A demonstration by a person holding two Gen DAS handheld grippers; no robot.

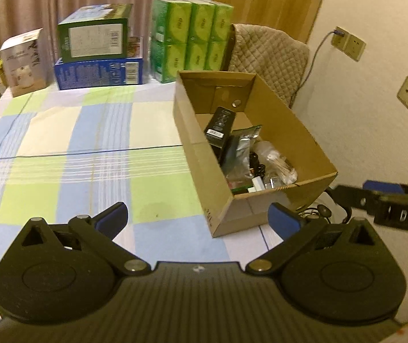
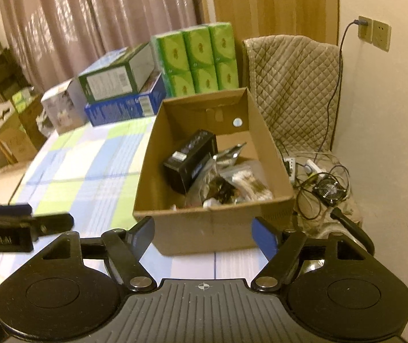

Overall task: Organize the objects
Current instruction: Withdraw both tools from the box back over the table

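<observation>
An open brown cardboard box (image 1: 284, 131) stands on the desk (image 1: 89, 148), at the right edge of its checked cloth in blue, green and cream. Its flaps are folded inside, and a small silver disc shows on the far inner wall. Inside lies a jumble: a black carton (image 2: 189, 157) with a white label, tilted against the heap, a silvery foil pouch (image 2: 227, 154), clear plastic bags and some small white bits (too blurred to name).

The left claw (image 1: 198, 217) is released, its blue-padded fingers spread wide over bare cloth just before the box's near corner, grasping nothing. The right claw (image 2: 201, 233) is also released, its jaws apart in front of the box's near wall, with nothing between them.

Along the far edge of the desk stand green packs (image 1: 189, 40), a green box (image 1: 95, 38) lying on a blue box (image 1: 98, 73), and a white box (image 1: 23, 63). A quilted chair (image 2: 292, 85) stands behind the cardboard box, with cables and a small fan (image 2: 330, 190) beside it.
</observation>
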